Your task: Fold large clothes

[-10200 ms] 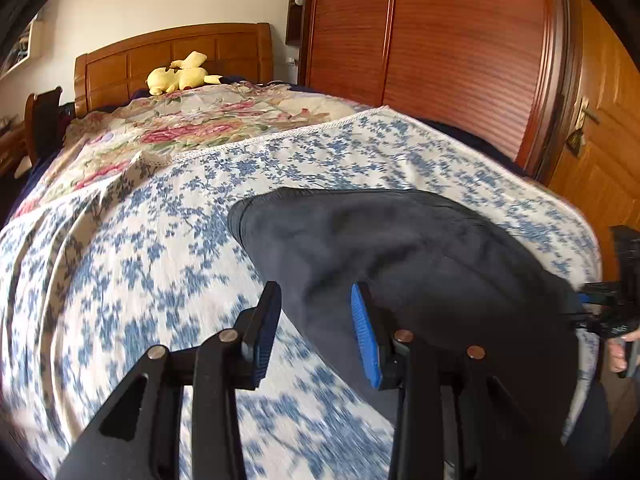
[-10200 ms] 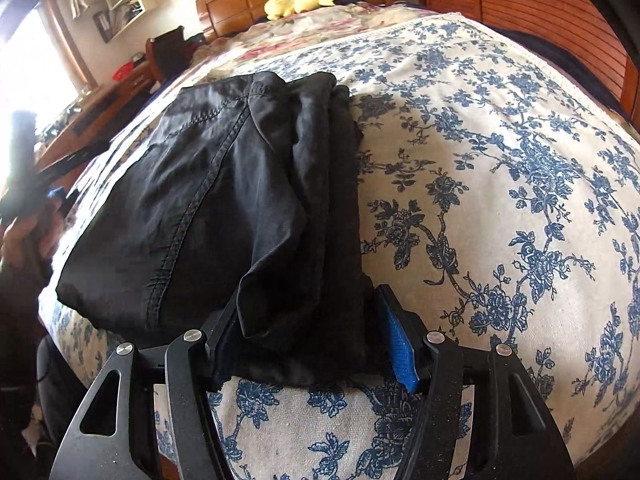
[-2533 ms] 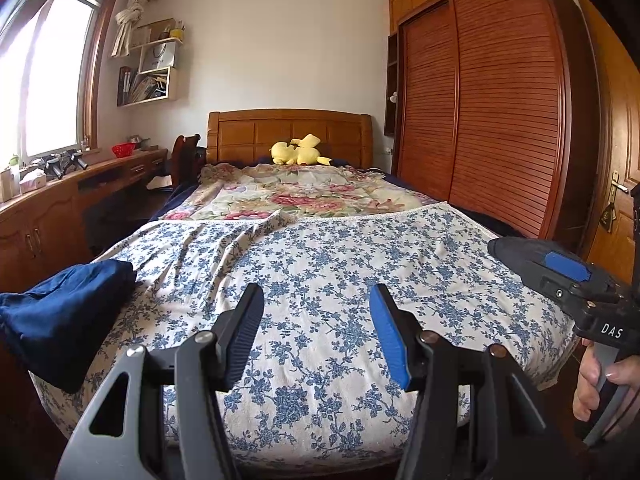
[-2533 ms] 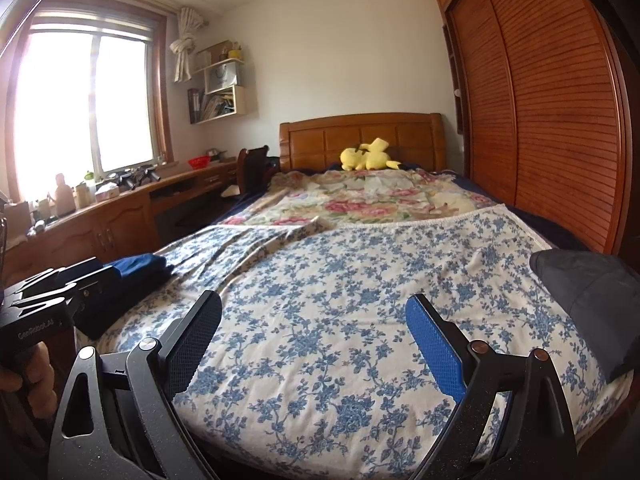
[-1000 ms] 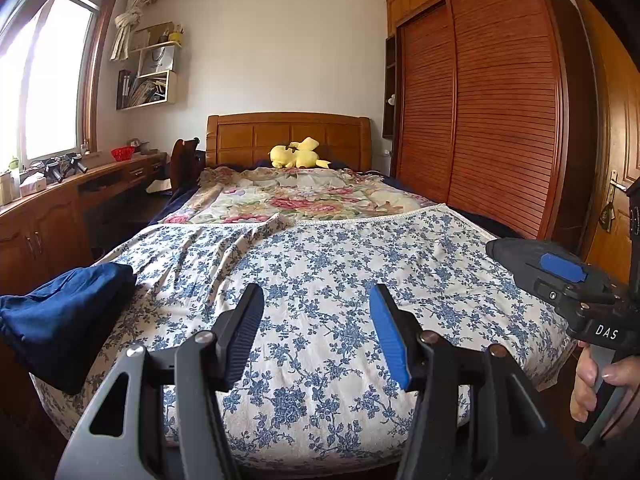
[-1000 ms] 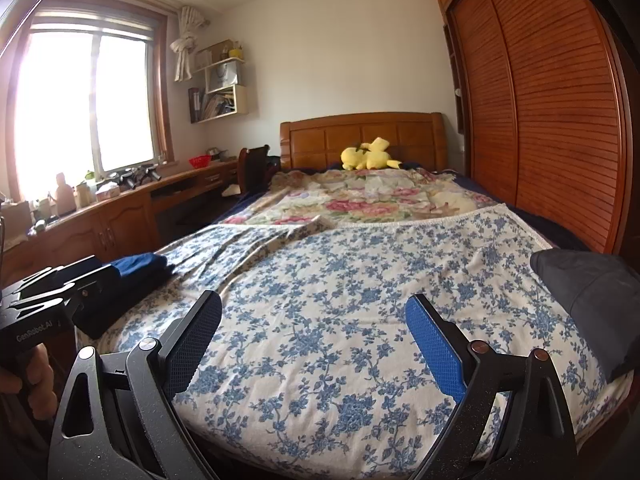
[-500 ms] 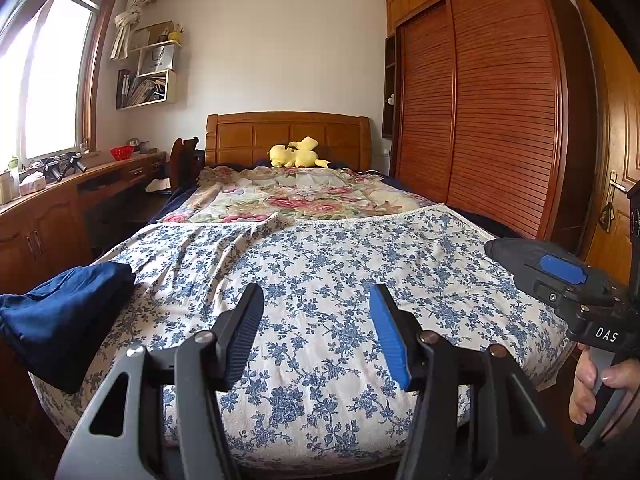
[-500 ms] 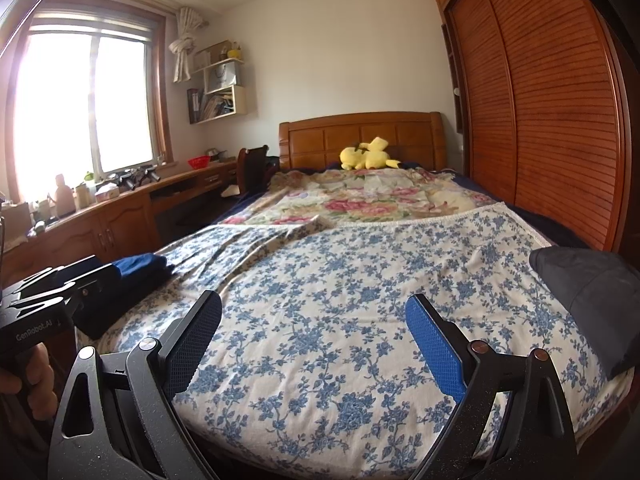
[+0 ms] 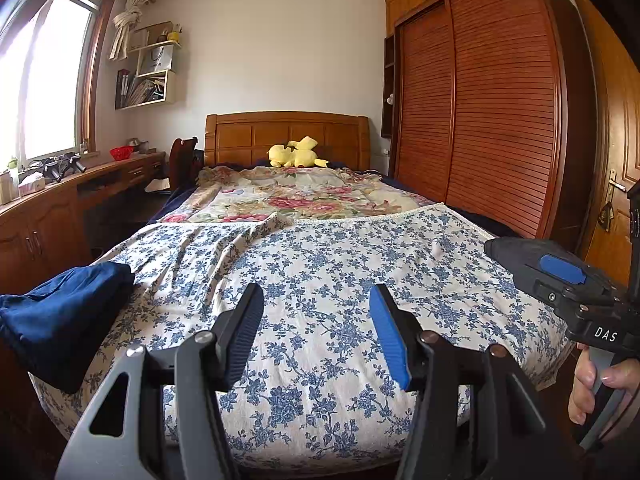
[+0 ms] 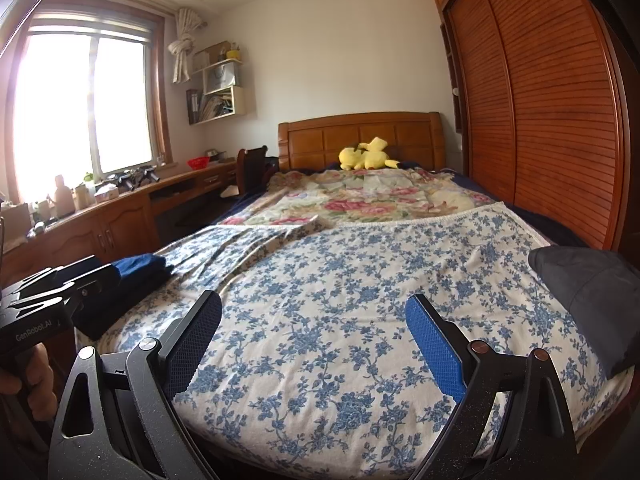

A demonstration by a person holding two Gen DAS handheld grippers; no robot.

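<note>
Nothing has moved since the frame half a second earlier: both tongs hang in the same place at the foot of the bed (image 9: 320, 280), clear of the blue-flowered bedspread (image 10: 340, 300).

Left tongs (image 9: 316, 312): jaws about half open, nothing between them. Right tongs (image 10: 314, 320): jaws spread wide, nothing between them.

From the left wrist view the right tool's body carries the lettering "DAS", with the person's right hand (image 9: 596, 384) on its grip. From the right wrist view the left tool's body reads "GenRobot.AI", the left hand (image 10: 28, 376) below it.

Folded navy garment (image 9: 60, 312): lies at the near left corner of the bed, overhanging the edge. Folded dark grey garment (image 10: 592, 296): lies at the near right corner.

Further up, a floral quilt (image 9: 288, 196) covers the head half of the bed. A yellow plush toy (image 9: 294, 152) rests against the wooden headboard (image 9: 248, 132). A paper bag on the wall shelf (image 9: 152, 64) bears print, which appears to read "HONOR".
</note>
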